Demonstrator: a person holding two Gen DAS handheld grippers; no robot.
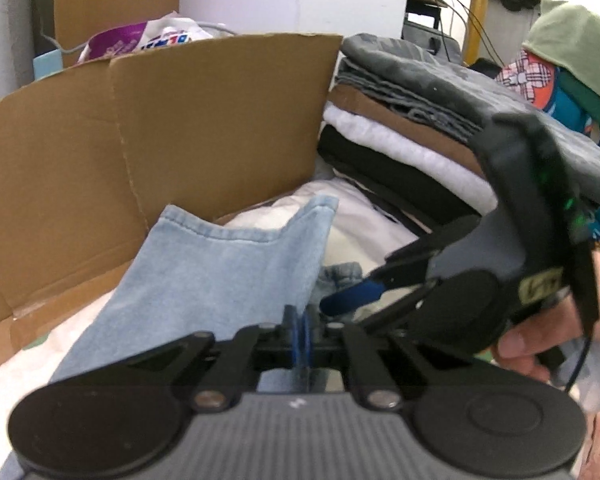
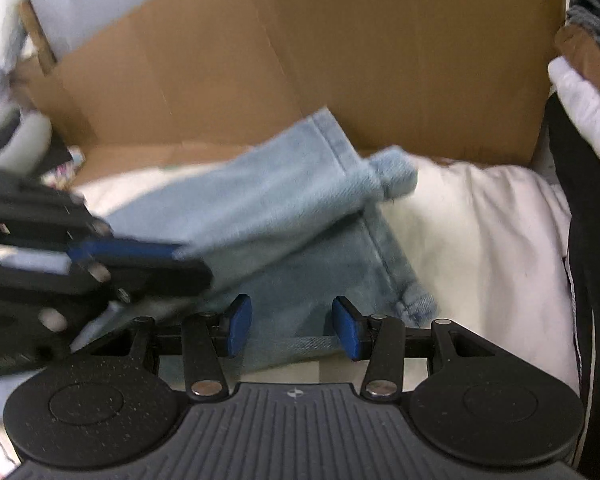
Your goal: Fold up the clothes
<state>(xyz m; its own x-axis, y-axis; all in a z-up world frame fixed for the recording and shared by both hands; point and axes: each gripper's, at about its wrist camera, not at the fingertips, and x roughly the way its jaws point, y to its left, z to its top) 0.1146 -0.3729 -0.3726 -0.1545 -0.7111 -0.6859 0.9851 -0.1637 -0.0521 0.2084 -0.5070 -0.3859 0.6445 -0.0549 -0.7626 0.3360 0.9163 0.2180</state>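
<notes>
Cardboard box (image 1: 160, 128) behind; left tongs (image 1: 302, 334) clenched on denim (image 1: 204, 264); right tongs (image 2: 292, 330) released; folded stack (image 1: 400, 128) fuller in left view.

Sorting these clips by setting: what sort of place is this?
Probably a home or storage room used for laundry: a stack of folded clothes, an opened cardboard box, and light denim jeans laid on white bedding.
</notes>
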